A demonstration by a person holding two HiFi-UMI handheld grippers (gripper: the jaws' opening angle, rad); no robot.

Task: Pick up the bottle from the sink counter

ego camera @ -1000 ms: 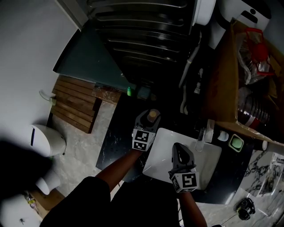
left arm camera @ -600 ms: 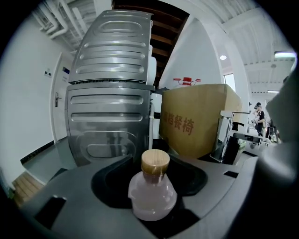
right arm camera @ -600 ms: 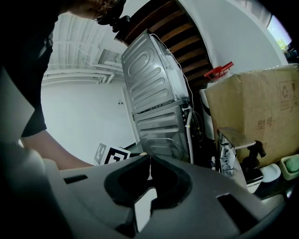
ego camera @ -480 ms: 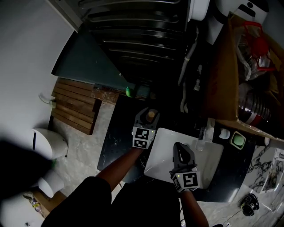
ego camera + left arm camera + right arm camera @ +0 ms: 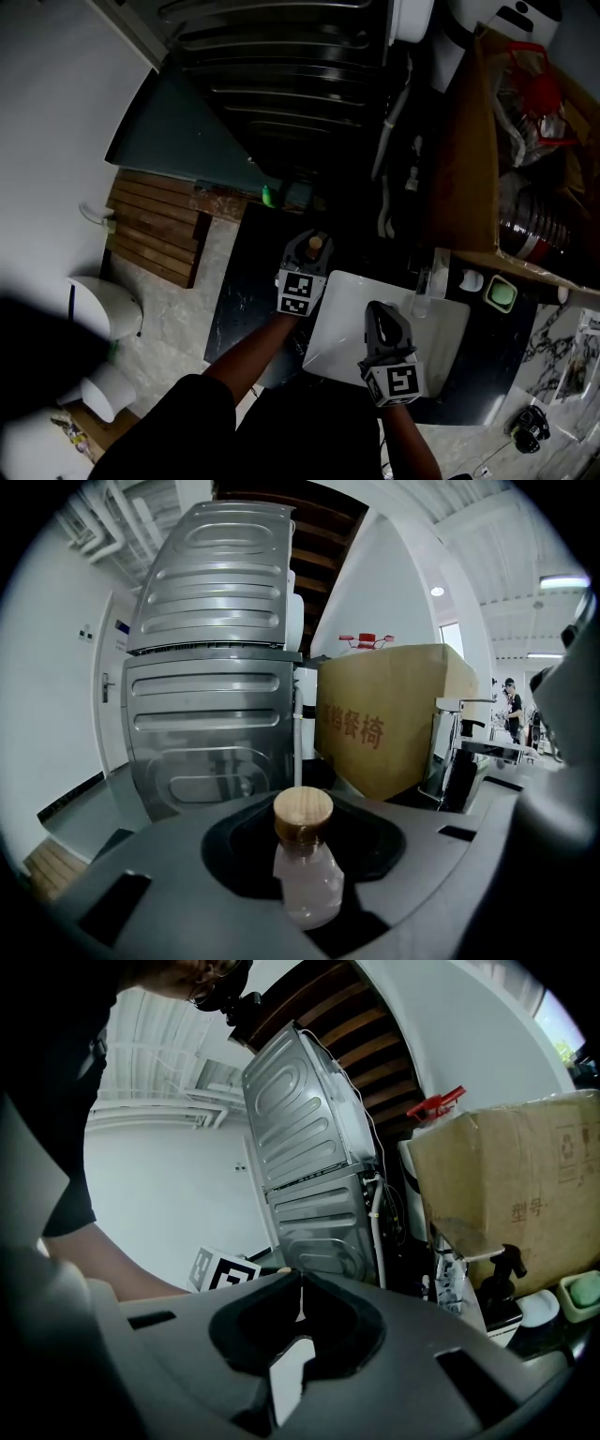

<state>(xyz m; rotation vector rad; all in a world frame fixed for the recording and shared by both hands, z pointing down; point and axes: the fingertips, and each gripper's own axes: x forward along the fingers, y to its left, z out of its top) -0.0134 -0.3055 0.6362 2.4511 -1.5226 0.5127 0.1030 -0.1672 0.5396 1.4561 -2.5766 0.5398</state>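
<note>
The left hand-held gripper (image 5: 309, 248) is closing its jaws on the bottle (image 5: 309, 888), whose smooth rounded body may slip out and topple.

The head view looks steeply down from high above; the white sink (image 5: 441, 354), the left gripper (image 5: 312, 244) and the right gripper (image 5: 380, 317) are in the lower middle of the frame. The left gripper view sits low, very near the bottle (image 5: 307, 878) between its closing jaws, and faces the ribbed metal unit (image 5: 211, 667) and the cardboard box (image 5: 394, 719). The right gripper view faces the same unit and box, with the left gripper's marker cube (image 5: 223, 1269) at its lower left.
</note>
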